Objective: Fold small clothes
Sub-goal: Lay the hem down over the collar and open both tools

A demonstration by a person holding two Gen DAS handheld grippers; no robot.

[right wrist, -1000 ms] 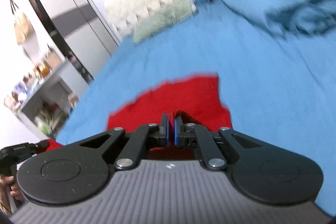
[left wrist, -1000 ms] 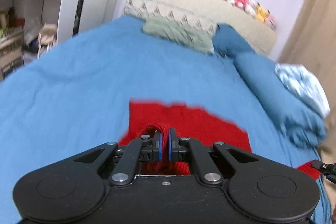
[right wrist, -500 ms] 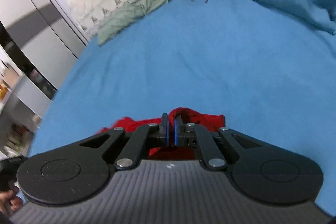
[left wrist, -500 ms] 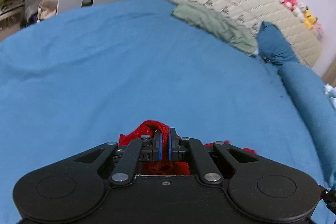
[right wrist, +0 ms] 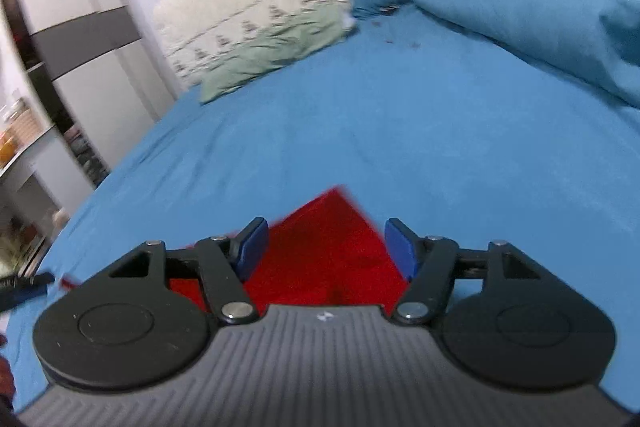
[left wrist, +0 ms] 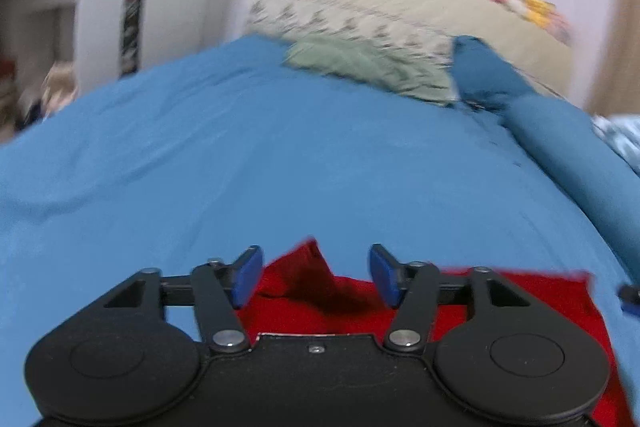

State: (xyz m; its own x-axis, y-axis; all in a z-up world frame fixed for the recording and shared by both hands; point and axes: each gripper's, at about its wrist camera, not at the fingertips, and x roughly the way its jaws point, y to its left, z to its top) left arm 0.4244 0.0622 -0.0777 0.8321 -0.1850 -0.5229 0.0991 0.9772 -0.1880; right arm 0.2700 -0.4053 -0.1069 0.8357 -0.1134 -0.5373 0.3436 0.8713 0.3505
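Note:
A small red garment (left wrist: 500, 303) lies on the blue bed sheet (left wrist: 260, 167). In the left wrist view my left gripper (left wrist: 315, 275) is open, its blue pads either side of a raised red corner (left wrist: 304, 275) that they do not hold. In the right wrist view my right gripper (right wrist: 325, 247) is open over another red corner (right wrist: 328, 247) of the garment, which lies flat on the sheet (right wrist: 360, 127). Most of the garment is hidden under both gripper bodies.
A green cloth (left wrist: 360, 67) and a beige quilted headboard (left wrist: 400, 7) lie at the bed's far end. Blue pillows (right wrist: 520, 7) and a rolled blue duvet (left wrist: 580, 167) lie on the right. White shelves (left wrist: 60, 7) and a wardrobe (right wrist: 80, 47) stand on the left.
Both grippers were shut on red cloth and carried it forward over the bed. Now both have opened and let the garment go, and it rests on the sheet.

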